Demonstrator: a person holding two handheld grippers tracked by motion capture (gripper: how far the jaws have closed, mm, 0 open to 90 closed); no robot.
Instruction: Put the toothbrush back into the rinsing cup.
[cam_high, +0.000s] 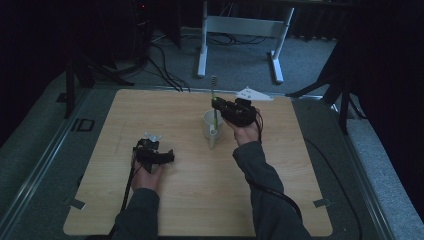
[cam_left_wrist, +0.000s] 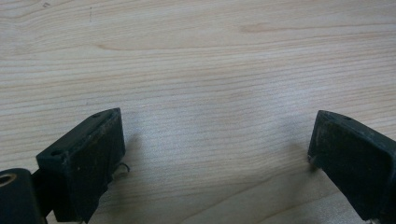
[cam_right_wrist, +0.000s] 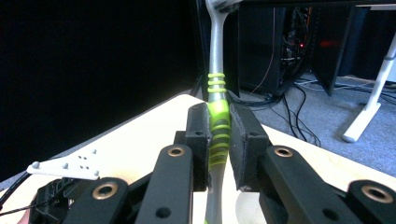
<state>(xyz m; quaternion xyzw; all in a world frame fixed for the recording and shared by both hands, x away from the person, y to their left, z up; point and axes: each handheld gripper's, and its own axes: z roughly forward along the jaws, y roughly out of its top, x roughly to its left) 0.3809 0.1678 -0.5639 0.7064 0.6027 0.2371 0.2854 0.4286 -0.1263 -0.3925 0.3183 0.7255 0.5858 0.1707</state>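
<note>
High view: the right gripper (cam_high: 216, 104) sits over the white mug (cam_high: 212, 125) near the far middle of the wooden table (cam_high: 200, 200), clamped on a toothbrush (cam_high: 214, 85) that stands upright with its lower end down in the mug. The left gripper (cam_high: 167, 157) rests low on the near-left part of the table, well apart from the mug — lots of bare wood between them and toward every edge. Past the far edge there's grey carpet, loose cables (cam_high: 165, 70) and a white desk frame (cam_high: 240, 30).

Left gripper view: jaws spread wide with just bare tabletop (cam_left_wrist: 210, 70) between them, nothing gripped.

Right gripper view: both pads pinch the green ribbed grip of the toothbrush (cam_right_wrist: 218, 126), its grey neck rising straight up. The left gripper's grey plate (cam_right_wrist: 65, 168) shows low on the left. The table edge runs close behind — dark room, cables (cam_right_wrist: 299, 116) and a white desk leg (cam_right_wrist: 369, 112) beyond it.
</note>
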